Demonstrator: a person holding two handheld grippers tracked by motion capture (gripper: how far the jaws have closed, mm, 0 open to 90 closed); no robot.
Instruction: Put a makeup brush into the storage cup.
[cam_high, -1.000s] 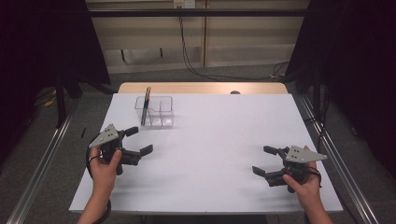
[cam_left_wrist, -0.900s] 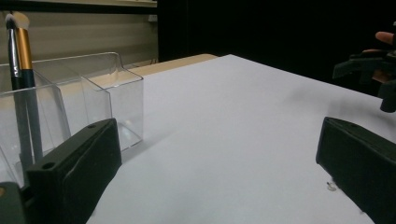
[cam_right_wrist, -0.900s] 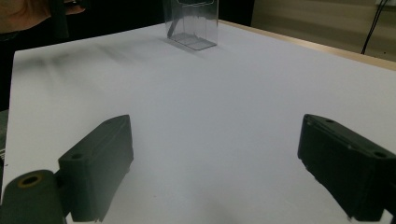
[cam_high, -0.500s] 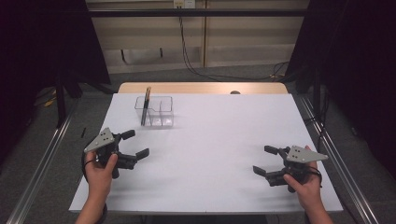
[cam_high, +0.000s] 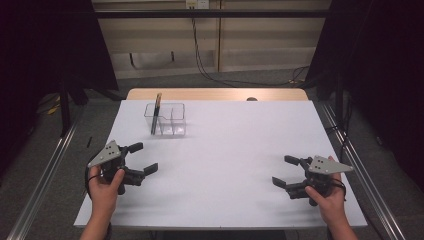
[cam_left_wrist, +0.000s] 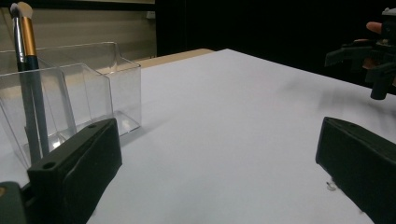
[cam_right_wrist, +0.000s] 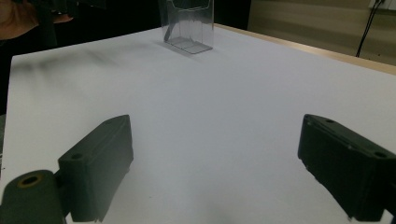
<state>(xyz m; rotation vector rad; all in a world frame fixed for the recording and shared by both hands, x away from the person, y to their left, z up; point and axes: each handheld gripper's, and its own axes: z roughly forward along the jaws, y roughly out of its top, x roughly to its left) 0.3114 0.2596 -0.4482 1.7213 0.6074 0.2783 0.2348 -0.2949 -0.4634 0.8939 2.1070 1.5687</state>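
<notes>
A clear plastic organizer (cam_high: 169, 121) with several compartments stands at the far left of the white table (cam_high: 225, 145). A make-up brush (cam_high: 156, 112) with a gold ferrule stands upright in its left compartment. In the left gripper view the organizer (cam_left_wrist: 100, 88) and brush (cam_left_wrist: 29, 74) are close, ahead and to the left of the jaws. My left gripper (cam_high: 144, 157) hovers open near the table's left edge, nothing between its jaws. My right gripper (cam_high: 281, 170) is open and empty near the front right corner. The organizer (cam_right_wrist: 189, 23) is far off in the right gripper view.
A wooden strip (cam_high: 215, 94) runs along the table's far edge. Metal rails (cam_high: 45, 165) flank the table on the floor, and cables (cam_high: 215, 65) hang by the back wall. The right gripper (cam_left_wrist: 369, 53) appears far off in the left gripper view.
My left gripper has drifted a little left and toward the near edge, still open. The right gripper, organizer and brush have not moved.
</notes>
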